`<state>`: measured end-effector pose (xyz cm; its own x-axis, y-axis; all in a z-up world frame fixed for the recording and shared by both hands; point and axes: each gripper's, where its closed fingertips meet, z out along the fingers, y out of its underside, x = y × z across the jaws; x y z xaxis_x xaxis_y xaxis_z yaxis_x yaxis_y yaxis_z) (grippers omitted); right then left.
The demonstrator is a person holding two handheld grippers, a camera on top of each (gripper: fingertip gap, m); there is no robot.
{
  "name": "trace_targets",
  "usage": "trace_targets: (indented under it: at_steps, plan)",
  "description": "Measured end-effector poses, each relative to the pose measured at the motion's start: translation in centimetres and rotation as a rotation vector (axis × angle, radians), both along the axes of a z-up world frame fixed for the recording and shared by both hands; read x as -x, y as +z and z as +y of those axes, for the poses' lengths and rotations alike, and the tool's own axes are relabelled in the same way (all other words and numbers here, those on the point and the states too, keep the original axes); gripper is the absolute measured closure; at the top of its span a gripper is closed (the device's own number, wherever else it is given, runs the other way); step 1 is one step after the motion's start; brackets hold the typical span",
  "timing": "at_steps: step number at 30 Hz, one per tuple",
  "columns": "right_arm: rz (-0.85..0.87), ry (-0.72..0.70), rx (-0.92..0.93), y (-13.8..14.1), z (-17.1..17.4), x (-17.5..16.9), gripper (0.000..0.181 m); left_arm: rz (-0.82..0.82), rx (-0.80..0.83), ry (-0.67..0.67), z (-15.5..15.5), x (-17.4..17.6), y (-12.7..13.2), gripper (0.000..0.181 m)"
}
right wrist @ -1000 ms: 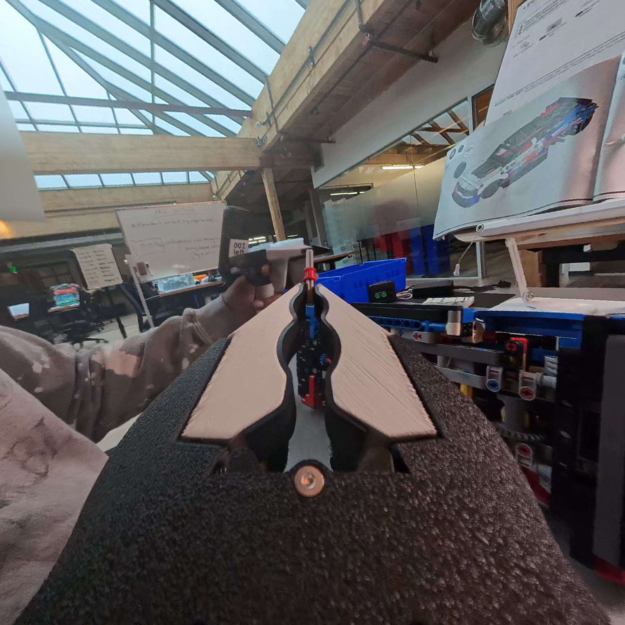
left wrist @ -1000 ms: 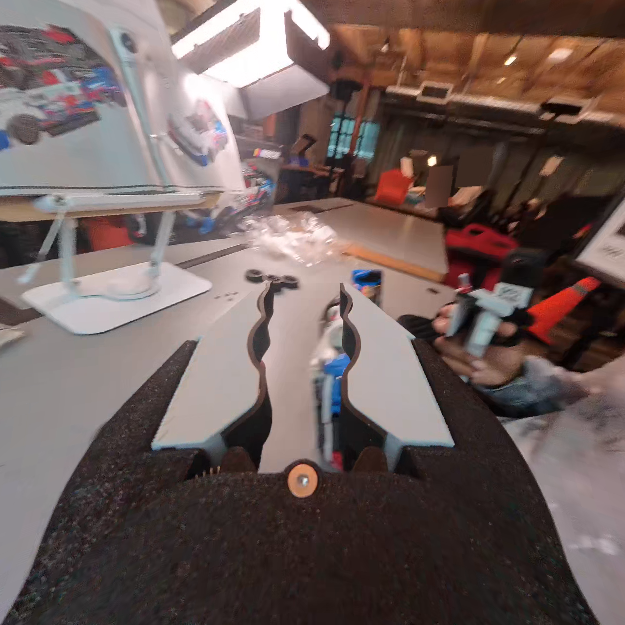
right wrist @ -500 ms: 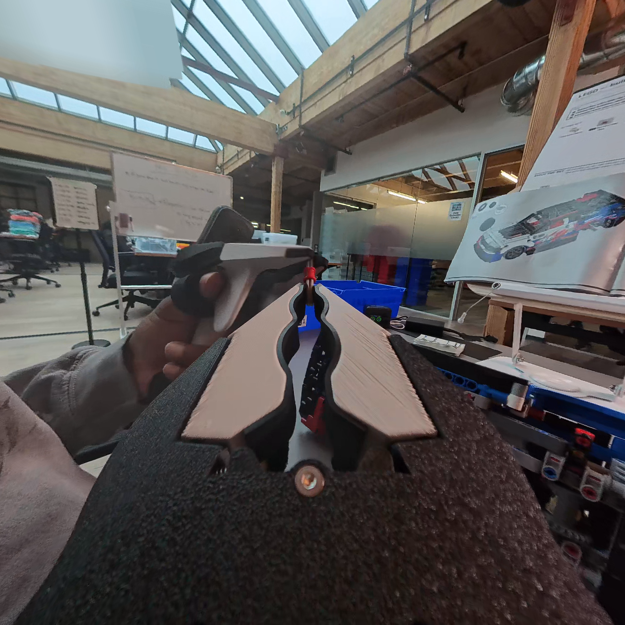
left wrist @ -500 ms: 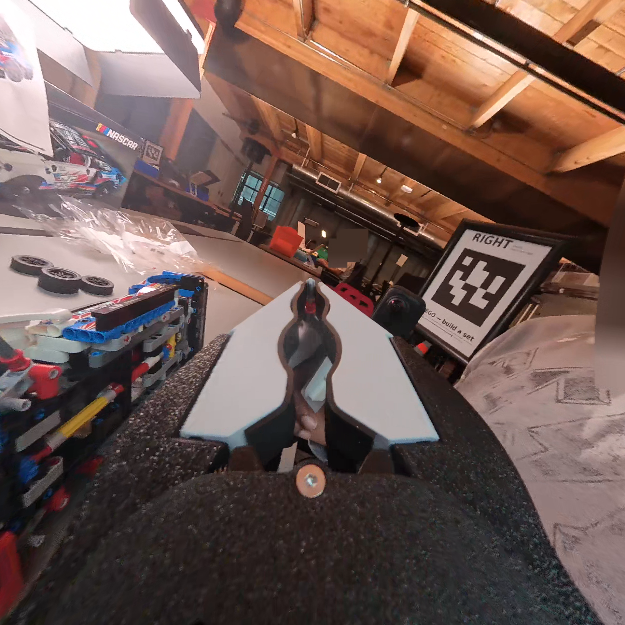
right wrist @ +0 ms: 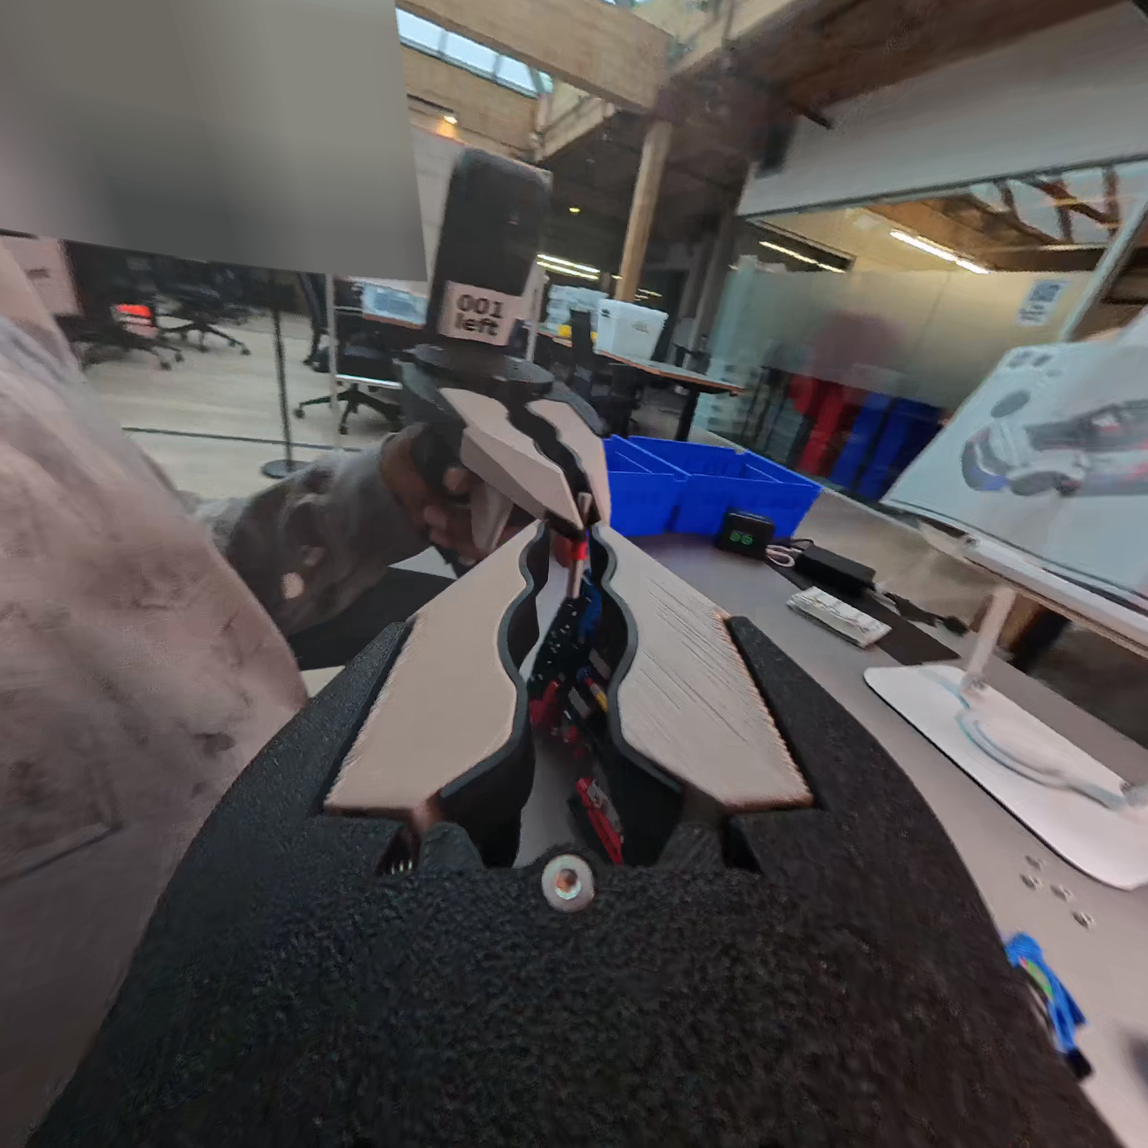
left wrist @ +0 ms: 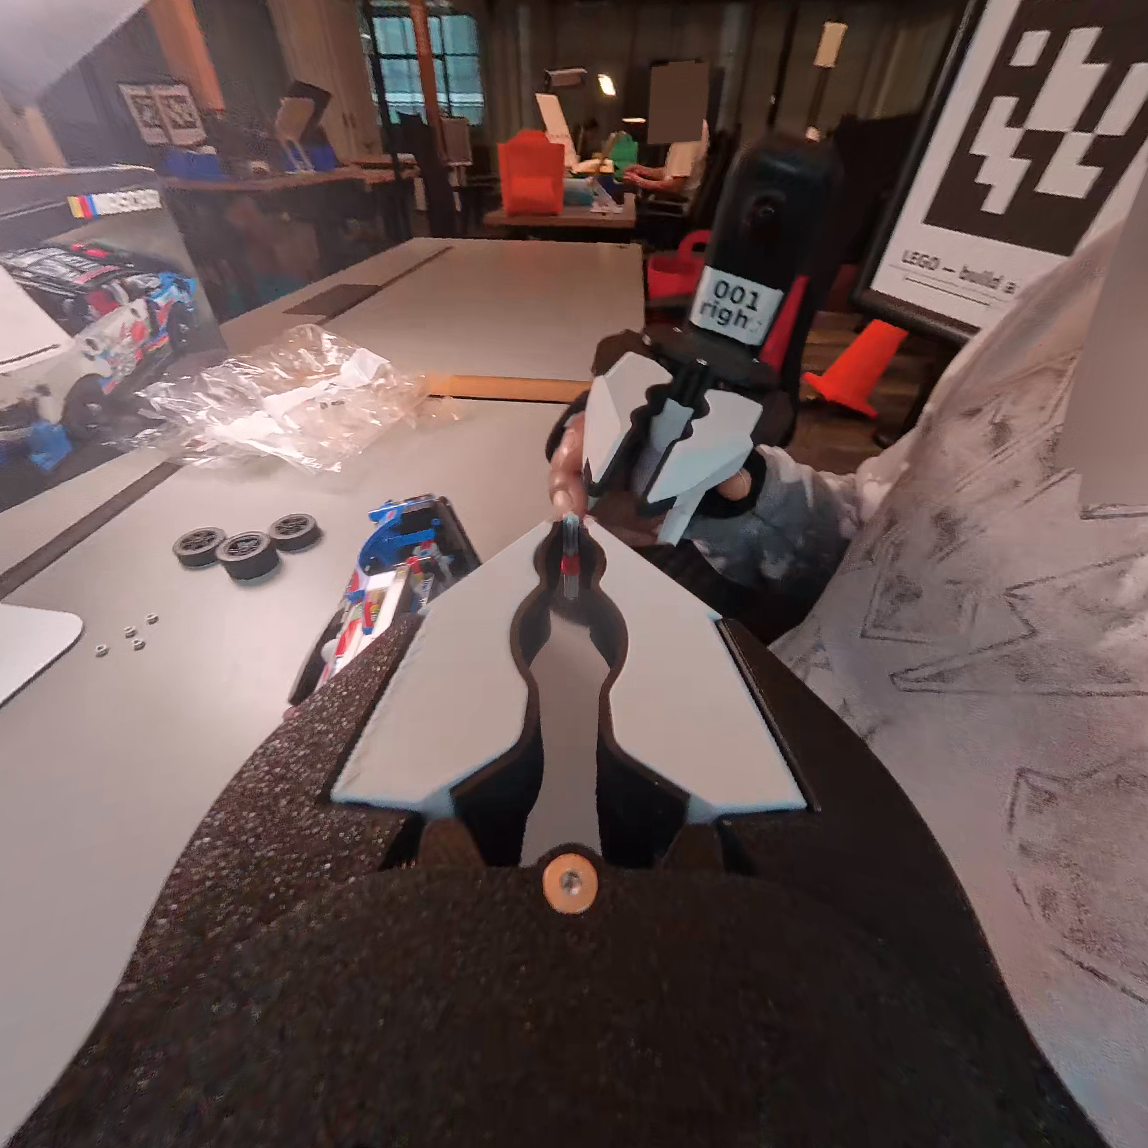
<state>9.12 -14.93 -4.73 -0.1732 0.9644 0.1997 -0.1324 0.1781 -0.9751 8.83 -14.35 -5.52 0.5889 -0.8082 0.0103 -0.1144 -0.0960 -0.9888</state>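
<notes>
though blur hides its ends, both the left hand-held gripper (left wrist: 570, 528) and the right hand-held gripper (right wrist: 568, 534) pinch one thin axle (left wrist: 569, 562).

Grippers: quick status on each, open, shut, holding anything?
Left gripper: shut on a thin pin with a red collar.
Right gripper: shut on a thin part with a red piece; what it is cannot be told.

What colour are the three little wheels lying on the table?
The three wheels are black, with dark grey hubs. The left wrist view shows them best.
</notes>
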Motion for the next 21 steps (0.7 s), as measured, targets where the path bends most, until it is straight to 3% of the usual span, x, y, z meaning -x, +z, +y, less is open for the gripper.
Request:
trace_targets:
  at_steps: [3, 6, 9, 14, 21]
  plan:
    - [-0.076, 0.136, -0.137, 0.8, -2.6, -1.1, 0.165, 0.052, 0.033, -0.107, -2.0, -1.4, 0.0, 0.179]
    - [-0.165, 0.163, -0.356, -0.1, -4.0, -1.5, 0.163, 0.087, 0.116, -0.199, -4.0, -2.1, -0.7, 0.178]
    - [-0.212, 0.155, -0.499, -1.1, -4.2, -1.0, 0.159, 0.011, 0.249, -0.288, -4.7, -2.6, -0.9, 0.179]
    - [-0.205, 0.134, -0.674, -2.1, -3.4, -0.1, 0.150, -0.072, 0.385, -0.377, -4.0, -2.7, -1.6, 0.178]
    - [-0.145, 0.079, -0.758, -1.6, -0.5, 2.9, 0.161, -0.210, 0.491, -0.380, -1.3, 0.1, -0.8, 0.179]
